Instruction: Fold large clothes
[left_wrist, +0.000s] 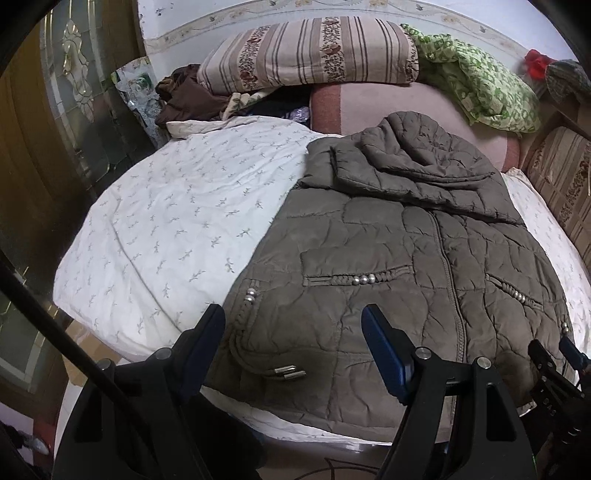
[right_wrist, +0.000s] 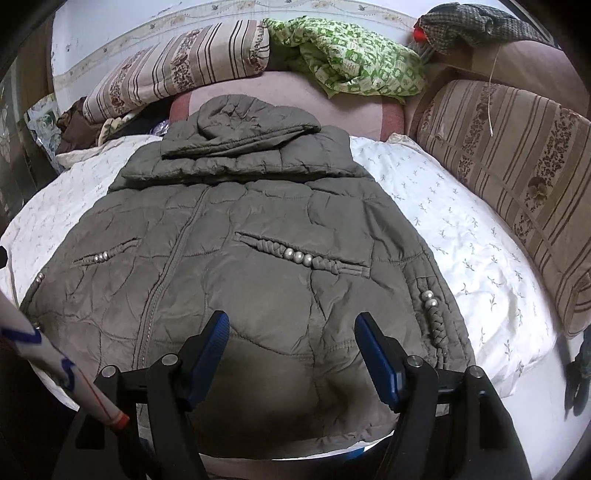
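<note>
An olive-grey quilted jacket (left_wrist: 388, 258) lies front-up on a white flowered quilt (left_wrist: 166, 221), zipper closed, hood at the far end. A sleeve (left_wrist: 413, 177) is folded across its chest. My left gripper (left_wrist: 293, 325) stands open over the jacket's near-left hem, by the drawcord ends (left_wrist: 290, 372), with nothing pinched. In the right wrist view the same jacket (right_wrist: 258, 229) fills the middle. My right gripper (right_wrist: 291, 332) is open above the near hem, its blue pads (right_wrist: 376, 354) wide apart. The right gripper (left_wrist: 554, 354) also shows at the left view's right edge.
Striped pillows (left_wrist: 310, 51) and a green patterned cloth (left_wrist: 480, 81) lie at the bed's far end, brown clothes (left_wrist: 184, 99) at far left. A striped cushion (right_wrist: 517, 177) lines the right side. A glass-panelled door (left_wrist: 74, 92) stands left. A white stick (right_wrist: 59, 365) crosses the near-left corner.
</note>
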